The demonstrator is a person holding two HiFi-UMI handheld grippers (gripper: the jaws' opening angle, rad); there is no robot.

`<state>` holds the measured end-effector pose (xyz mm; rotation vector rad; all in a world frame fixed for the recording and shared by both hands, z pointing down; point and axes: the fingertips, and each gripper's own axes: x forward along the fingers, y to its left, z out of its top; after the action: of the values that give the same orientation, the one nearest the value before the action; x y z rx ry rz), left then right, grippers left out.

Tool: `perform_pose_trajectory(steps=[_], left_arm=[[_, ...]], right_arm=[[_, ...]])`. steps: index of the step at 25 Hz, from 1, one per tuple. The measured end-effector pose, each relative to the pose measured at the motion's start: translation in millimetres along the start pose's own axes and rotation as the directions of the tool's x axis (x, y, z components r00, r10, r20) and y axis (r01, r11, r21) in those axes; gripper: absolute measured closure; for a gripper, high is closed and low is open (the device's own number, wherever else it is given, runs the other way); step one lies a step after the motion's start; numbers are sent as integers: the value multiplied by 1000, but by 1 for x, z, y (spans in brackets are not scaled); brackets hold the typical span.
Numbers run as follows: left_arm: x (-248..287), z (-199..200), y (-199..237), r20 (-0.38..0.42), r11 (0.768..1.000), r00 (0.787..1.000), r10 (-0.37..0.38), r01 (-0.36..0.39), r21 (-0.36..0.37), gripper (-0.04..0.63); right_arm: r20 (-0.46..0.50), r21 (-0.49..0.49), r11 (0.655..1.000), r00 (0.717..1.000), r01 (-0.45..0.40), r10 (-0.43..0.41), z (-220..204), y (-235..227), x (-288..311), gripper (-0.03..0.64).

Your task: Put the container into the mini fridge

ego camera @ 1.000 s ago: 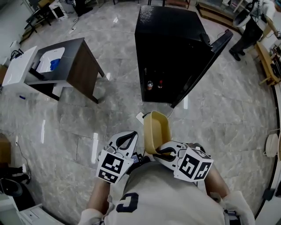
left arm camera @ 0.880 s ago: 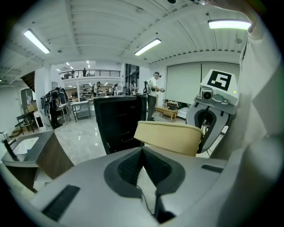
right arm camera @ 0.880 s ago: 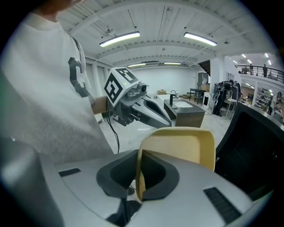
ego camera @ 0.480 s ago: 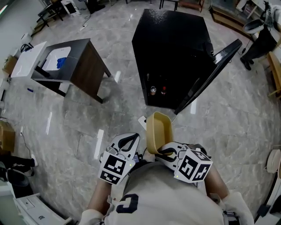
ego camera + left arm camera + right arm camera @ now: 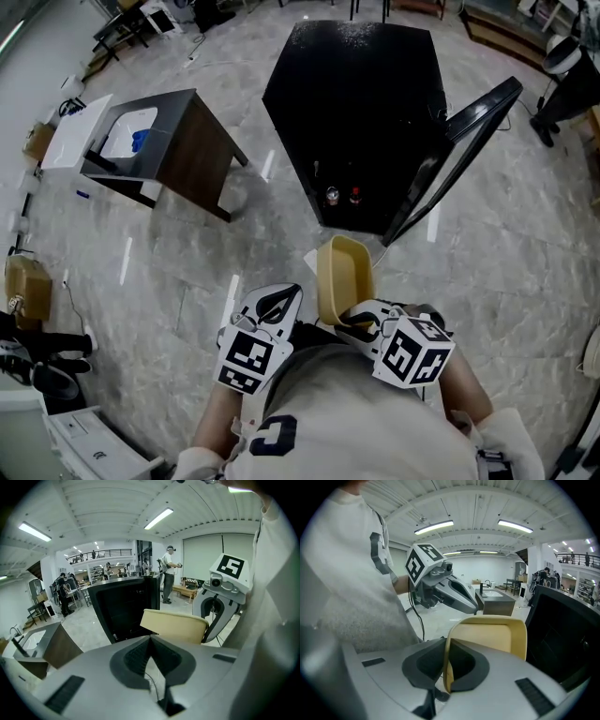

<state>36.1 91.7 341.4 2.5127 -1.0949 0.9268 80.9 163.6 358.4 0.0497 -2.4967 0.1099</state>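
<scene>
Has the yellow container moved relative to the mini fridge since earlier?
Yes: held by the right hand-held gripper, the container has come slightly closer to the open mini fridge; the gap between them has narrowed.

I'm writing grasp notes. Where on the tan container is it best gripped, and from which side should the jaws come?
Grip the container by the thin wall at its near end, coming from the person's side, one jaw inside, one outside, as the right gripper does. It looks too wide to span, and this leaves its far end free for the mini fridge.
</scene>
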Motion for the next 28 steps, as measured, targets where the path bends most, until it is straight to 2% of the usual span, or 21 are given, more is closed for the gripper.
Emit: perform_pose_trajectory(steps=[8,14,22,25,28], left_arm=[[6,8,12,-4,999,999,36,-36,-4,538],[33,-2,31,-24,1000,999,29,-29,12,538],[51,-8,92,15,999,1000,-22,22,-28,538],[51,-10,126,40,996,998,-47,49,-69,538],[56,-15,163,45,995,997,-57,60,-80,538]], right_arm=[[10,-25,1000,1000,7,-7,1,-10,-2,584],[-39,13,996,996,86,-85,-14,-41,-6,584],[-153,18,991,980,130,-126,-7,-78,31,584],[-221,1,992,968,126,-123,-1,-93,55,584],[-289,-14,992,949,126,-125,5,-113,79,584]])
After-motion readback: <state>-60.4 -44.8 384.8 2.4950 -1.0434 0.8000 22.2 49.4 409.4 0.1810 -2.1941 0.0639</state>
